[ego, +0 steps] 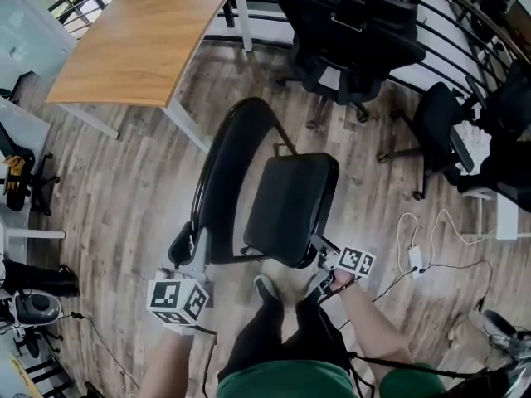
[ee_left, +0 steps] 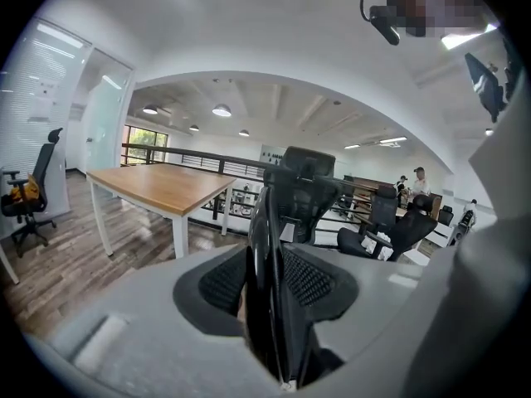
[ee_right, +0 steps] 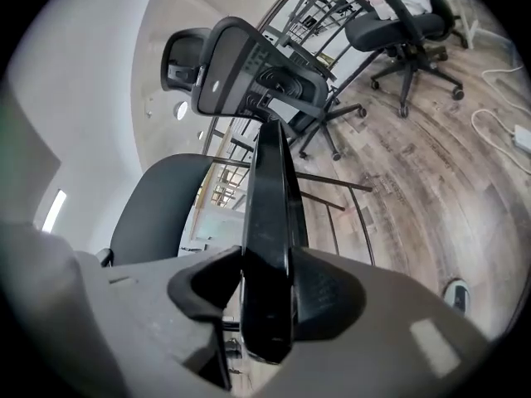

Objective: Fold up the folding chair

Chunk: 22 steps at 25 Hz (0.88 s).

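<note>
Head view, chair in left hand-held gripper

Left gripper jaws clamped on black chair edge, upright between pads. Wooden table left of chair; office chair behind.

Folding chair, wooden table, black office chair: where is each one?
folding chair (ego: 292,201): head view, middle of its black seat.
wooden table (ego: 149,36): head view, bare middle of its top.
black office chair (ego: 355,33): head view, middle of its dark bulk.
</note>
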Each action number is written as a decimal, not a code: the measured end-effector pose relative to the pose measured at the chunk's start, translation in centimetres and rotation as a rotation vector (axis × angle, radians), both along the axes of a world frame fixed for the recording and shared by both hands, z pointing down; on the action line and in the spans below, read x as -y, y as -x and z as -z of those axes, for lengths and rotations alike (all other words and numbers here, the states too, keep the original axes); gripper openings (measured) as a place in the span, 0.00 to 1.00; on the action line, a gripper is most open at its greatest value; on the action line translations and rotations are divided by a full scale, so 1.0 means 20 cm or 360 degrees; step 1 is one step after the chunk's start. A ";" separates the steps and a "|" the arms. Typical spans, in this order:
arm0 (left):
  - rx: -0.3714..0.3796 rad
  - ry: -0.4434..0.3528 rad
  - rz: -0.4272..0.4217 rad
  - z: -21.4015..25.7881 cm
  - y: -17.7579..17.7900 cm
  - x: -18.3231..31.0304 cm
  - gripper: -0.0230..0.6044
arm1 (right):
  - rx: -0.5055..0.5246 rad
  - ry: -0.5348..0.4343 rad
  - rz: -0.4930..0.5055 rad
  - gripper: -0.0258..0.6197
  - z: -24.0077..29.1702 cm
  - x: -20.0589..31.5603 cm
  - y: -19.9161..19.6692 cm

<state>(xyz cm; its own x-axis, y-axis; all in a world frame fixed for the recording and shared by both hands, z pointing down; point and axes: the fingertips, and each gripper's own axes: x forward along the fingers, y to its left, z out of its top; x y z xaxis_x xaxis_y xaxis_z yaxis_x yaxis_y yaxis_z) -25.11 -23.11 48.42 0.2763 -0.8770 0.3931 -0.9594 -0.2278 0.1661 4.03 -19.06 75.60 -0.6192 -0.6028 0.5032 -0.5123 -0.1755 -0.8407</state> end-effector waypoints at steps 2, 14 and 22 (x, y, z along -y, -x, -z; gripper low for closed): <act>-0.0012 -0.0019 -0.0023 0.03 0.00 0.01 0.26 | 0.0006 -0.0015 -0.0016 0.32 0.05 0.04 0.08; -0.0076 -0.0014 -0.0112 0.15 -0.04 -0.02 0.26 | -0.0157 0.0035 0.0016 0.29 0.25 0.17 0.50; -0.0023 -0.0046 -0.0200 0.21 -0.12 -0.06 0.26 | -0.0261 0.0053 0.0131 0.29 0.34 0.25 0.77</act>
